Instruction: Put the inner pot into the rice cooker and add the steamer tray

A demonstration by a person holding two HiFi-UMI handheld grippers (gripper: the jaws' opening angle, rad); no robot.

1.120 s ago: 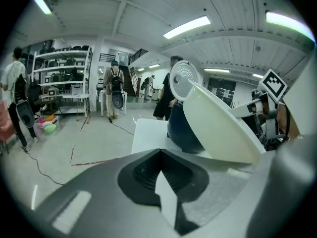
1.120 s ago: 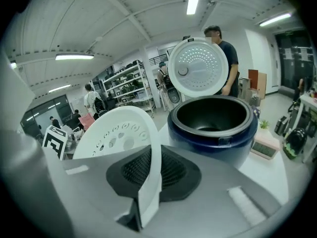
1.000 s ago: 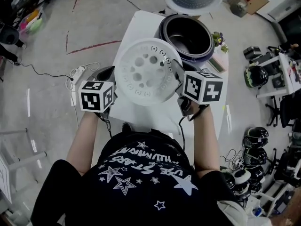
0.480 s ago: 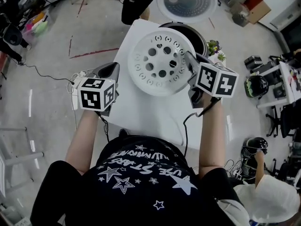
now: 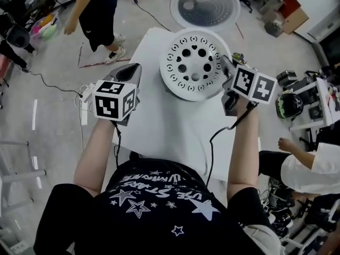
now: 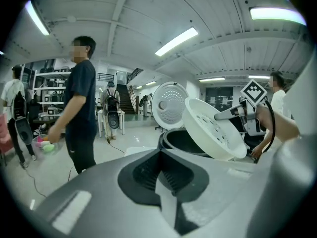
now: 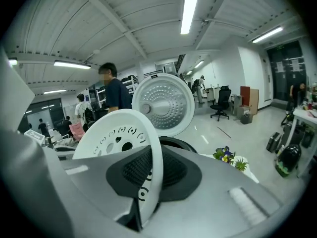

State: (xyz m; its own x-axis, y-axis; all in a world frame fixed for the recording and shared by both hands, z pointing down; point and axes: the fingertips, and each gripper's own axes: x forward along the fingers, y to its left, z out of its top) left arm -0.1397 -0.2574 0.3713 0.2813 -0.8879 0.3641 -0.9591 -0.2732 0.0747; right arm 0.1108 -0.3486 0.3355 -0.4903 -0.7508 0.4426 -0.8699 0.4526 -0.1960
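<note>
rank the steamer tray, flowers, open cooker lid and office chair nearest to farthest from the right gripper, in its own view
1. steamer tray: clamped in the right gripper, left of centre
2. flowers: beside the cooker, lower right
3. open cooker lid: upright behind it, centre
4. office chair: far off, right of centre

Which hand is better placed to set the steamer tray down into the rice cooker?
Right. The right gripper is shut on the rim of the steamer tray and holds it tilted above the rice cooker. The left gripper holds nothing and sits off to the side, apart from the tray.
</note>
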